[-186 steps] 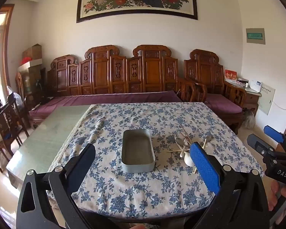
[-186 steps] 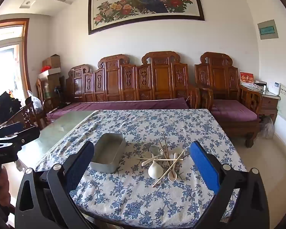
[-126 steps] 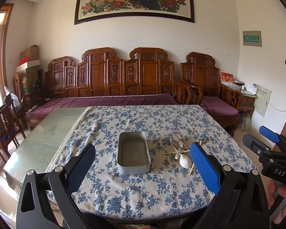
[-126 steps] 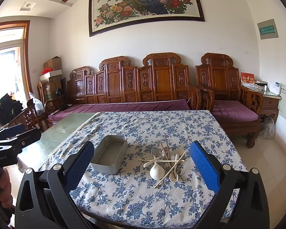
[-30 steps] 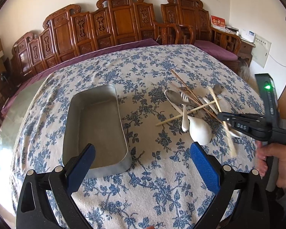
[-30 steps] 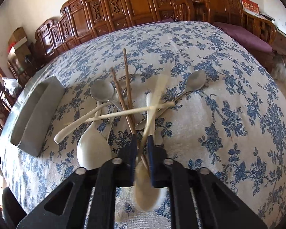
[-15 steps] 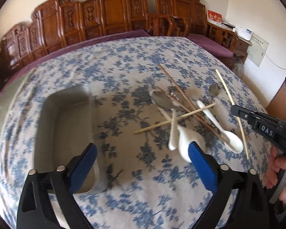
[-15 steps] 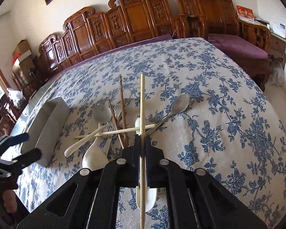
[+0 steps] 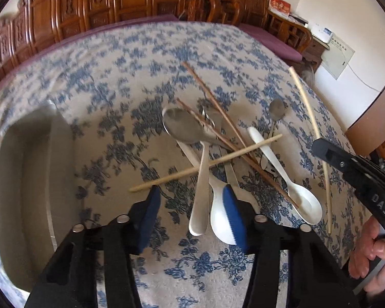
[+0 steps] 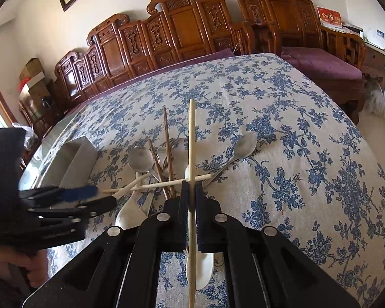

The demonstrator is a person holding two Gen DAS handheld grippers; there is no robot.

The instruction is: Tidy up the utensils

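Note:
A heap of utensils lies on the flowered tablecloth: a large metal spoon (image 9: 182, 125), brown chopsticks (image 9: 218, 113), one pale chopstick (image 9: 205, 165), white spoons (image 9: 295, 192) and a small metal spoon (image 9: 276, 107). My left gripper (image 9: 192, 208) hangs low over the near end of the heap. Its jaws are closing, with a pale handle (image 9: 200, 195) and a white spoon bowl (image 9: 219, 218) between the pads, which do not press on them. My right gripper (image 10: 191, 192) is shut on a second pale chopstick (image 10: 191, 133), lifted above the heap. The grey metal tin (image 9: 25, 179) stands left, nothing inside.
The tin (image 10: 74, 159) sits just behind the left gripper (image 10: 95, 196) in the right wrist view. The right gripper (image 9: 346, 164), with a hand under it, is at the table's right edge. Carved wooden benches (image 10: 182, 25) line the far side.
The left gripper has dropped and moved in over the near end of the heap, and its jaws have narrowed a lot. The right gripper keeps its chopstick and has barely moved.

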